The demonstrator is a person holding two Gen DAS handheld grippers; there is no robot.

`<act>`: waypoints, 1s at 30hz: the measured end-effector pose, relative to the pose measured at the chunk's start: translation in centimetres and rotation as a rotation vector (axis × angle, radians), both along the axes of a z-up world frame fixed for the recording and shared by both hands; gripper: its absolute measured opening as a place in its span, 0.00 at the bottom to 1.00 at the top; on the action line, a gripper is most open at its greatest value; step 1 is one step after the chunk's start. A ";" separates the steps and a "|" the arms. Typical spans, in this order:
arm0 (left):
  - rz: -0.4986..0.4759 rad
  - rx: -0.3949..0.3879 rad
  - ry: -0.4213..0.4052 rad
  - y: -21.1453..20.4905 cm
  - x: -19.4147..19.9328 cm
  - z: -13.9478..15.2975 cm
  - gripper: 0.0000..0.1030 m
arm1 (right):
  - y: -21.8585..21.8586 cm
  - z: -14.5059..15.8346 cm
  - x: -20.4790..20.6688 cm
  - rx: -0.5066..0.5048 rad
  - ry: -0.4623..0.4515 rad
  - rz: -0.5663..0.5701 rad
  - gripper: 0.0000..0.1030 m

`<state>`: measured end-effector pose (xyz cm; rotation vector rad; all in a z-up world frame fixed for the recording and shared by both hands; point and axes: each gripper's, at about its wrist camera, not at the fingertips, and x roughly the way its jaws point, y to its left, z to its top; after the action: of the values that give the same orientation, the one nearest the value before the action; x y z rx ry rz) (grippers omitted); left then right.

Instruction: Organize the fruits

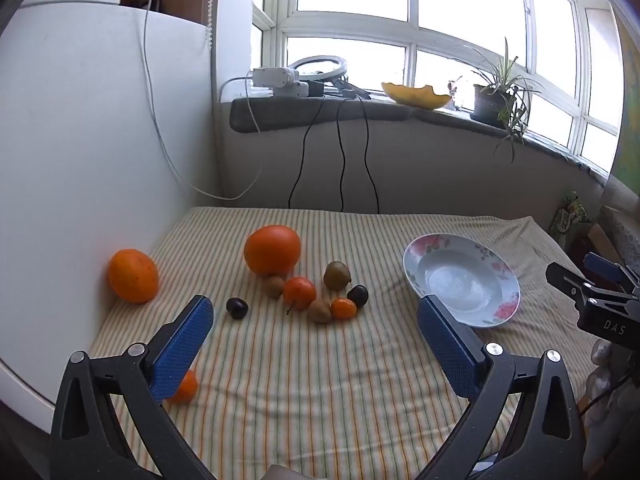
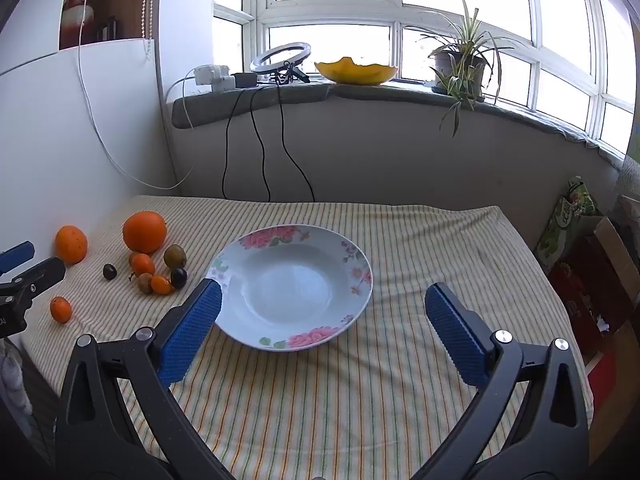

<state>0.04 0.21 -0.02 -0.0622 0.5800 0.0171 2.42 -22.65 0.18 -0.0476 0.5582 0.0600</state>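
Left gripper (image 1: 316, 328) and right gripper (image 2: 323, 314): matte black plastic frames with triangular cut-outs, silver round screw heads at the pivots, flat blue finger pads (image 1: 182, 350) textured in a fine grid. White lettering "DAS" printed on the right gripper's black body.

surface: table under striped cloth (image 2: 400, 248) | right part: floral plate (image 2: 294, 322), holding nothing | left part: two large oranges (image 1: 272, 250) (image 1: 133, 276), cluster of kiwis (image 1: 337, 275), dark plums (image 1: 237, 307), small orange fruits (image 1: 299, 293) | near edge: lone small orange fruit (image 2: 61, 309)
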 end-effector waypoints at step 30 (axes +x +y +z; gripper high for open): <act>-0.005 0.006 0.003 -0.1 0.0 -0.3 0.99 | 0.0 -0.1 0.2 0.017 0.023 0.001 1.00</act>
<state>0.05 0.15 -0.28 -0.0547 0.5831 0.0145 2.61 -22.69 0.13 -0.0303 0.5803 0.0659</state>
